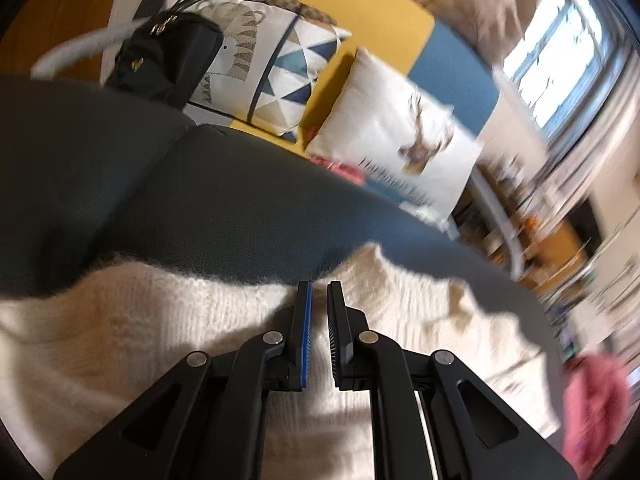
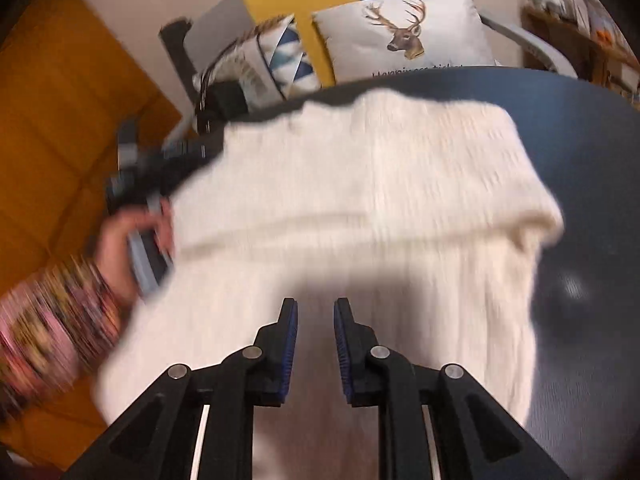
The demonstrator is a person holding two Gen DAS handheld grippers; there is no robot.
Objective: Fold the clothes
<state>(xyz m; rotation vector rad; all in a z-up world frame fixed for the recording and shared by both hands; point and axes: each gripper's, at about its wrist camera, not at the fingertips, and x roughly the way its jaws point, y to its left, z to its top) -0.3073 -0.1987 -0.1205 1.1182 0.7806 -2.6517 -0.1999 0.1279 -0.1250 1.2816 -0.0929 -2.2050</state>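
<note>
Sweater lies on dark seat, right hand-held gripper parted.

A cream knitted sweater is spread on a dark round table. Behind the table, a white deer-print cushion is propped, with a triangle-patterned cushion to its left.

Right gripper fingers apart, empty – above cream sweater on dark table.

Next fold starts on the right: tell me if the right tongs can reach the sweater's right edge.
Probably yes. The right tongs hover open and empty above the sweater, and its right edge lies bare on the dark surface.
</note>
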